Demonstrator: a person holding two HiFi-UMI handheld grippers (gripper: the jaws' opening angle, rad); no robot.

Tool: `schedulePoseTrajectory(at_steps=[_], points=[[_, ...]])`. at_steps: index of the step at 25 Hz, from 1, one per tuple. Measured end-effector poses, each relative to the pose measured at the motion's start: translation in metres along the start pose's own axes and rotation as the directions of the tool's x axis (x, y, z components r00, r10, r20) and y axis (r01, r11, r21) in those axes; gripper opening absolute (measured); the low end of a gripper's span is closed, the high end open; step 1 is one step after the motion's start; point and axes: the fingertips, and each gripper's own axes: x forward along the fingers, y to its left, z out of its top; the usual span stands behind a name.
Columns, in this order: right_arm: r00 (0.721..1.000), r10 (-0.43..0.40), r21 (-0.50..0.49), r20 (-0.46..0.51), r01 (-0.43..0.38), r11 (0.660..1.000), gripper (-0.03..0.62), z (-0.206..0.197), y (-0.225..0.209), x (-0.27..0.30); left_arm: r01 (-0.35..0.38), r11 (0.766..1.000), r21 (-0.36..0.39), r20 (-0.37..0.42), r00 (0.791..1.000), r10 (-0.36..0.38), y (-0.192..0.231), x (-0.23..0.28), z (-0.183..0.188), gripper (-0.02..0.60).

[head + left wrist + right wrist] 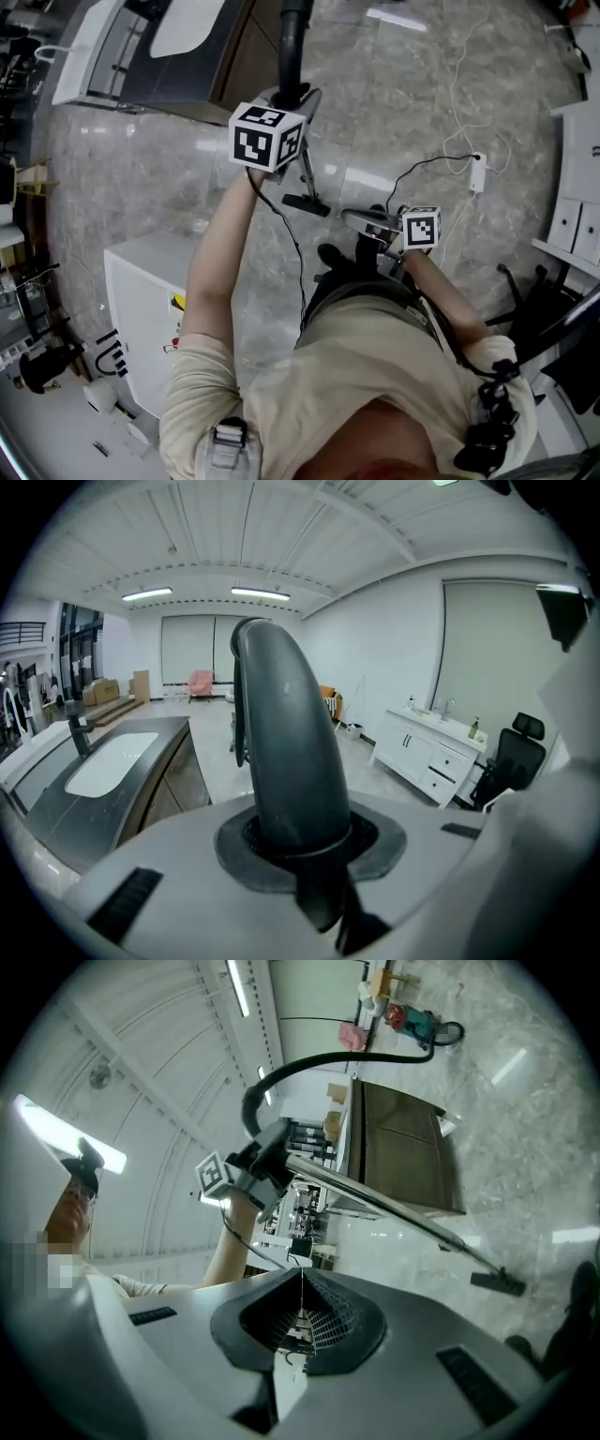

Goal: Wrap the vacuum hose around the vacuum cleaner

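Note:
My left gripper is raised and shut on the dark curved handle of the vacuum hose; the handle fills the gap between its jaws. From that handle a metal wand slants down to the floor nozzle. The black hose arcs away to a small red and teal vacuum cleaner on the floor far off. It does not show in the head view. My right gripper hangs low by the person's waist, shut with nothing in it.
A white cabinet stands close on the left. A dark counter with a sink runs behind the hose. A power strip with a white cable lies on the marble floor at right, near white drawers and a black chair base.

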Motion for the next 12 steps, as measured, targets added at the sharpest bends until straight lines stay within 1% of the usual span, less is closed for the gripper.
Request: schedulePoseTrajectory(at_steps=[2, 4, 5, 6, 8, 9, 10, 12], points=[[0.998, 0.046, 0.059, 0.039, -0.049, 0.997, 0.006, 0.014, 0.003, -0.005, -0.014, 1.000, 0.002, 0.043, 0.999, 0.014, -0.011, -0.002, 0.023, 0.083], [0.992, 0.075, 0.156, 0.097, -0.090, 0.984, 0.006, 0.026, -0.001, -0.014, -0.027, 1.000, -0.003, 0.086, 0.996, 0.028, -0.022, -0.006, 0.044, 0.081], [0.989, 0.081, 0.190, 0.124, -0.103, 0.976, 0.006, 0.031, -0.003, -0.018, -0.032, 0.999, -0.007, 0.108, 0.994, 0.033, -0.028, -0.010, 0.054, 0.081], [0.987, 0.075, 0.197, 0.139, -0.102, 0.975, 0.006, 0.035, -0.006, -0.021, -0.035, 0.999, -0.013, 0.128, 0.991, 0.036, -0.034, -0.014, 0.063, 0.081], [0.989, 0.048, 0.161, 0.139, -0.071, 0.984, 0.006, 0.044, -0.011, -0.029, -0.047, 0.998, -0.034, 0.162, 0.985, 0.052, -0.046, -0.022, 0.083, 0.081], [0.988, 0.051, 0.144, 0.142, -0.072, 0.987, 0.006, 0.052, -0.013, -0.033, -0.059, 0.997, -0.054, 0.175, 0.982, 0.068, -0.051, -0.024, 0.092, 0.081], [0.985, 0.065, 0.148, 0.157, -0.089, 0.985, 0.006, 0.061, -0.015, -0.040, -0.074, 0.994, -0.079, 0.189, 0.978, 0.088, -0.055, -0.024, 0.101, 0.081], [0.970, 0.098, 0.225, 0.222, -0.149, 0.963, 0.006, 0.080, -0.024, -0.055, -0.090, 0.987, -0.133, 0.221, 0.968, 0.118, -0.063, -0.024, 0.115, 0.081]])
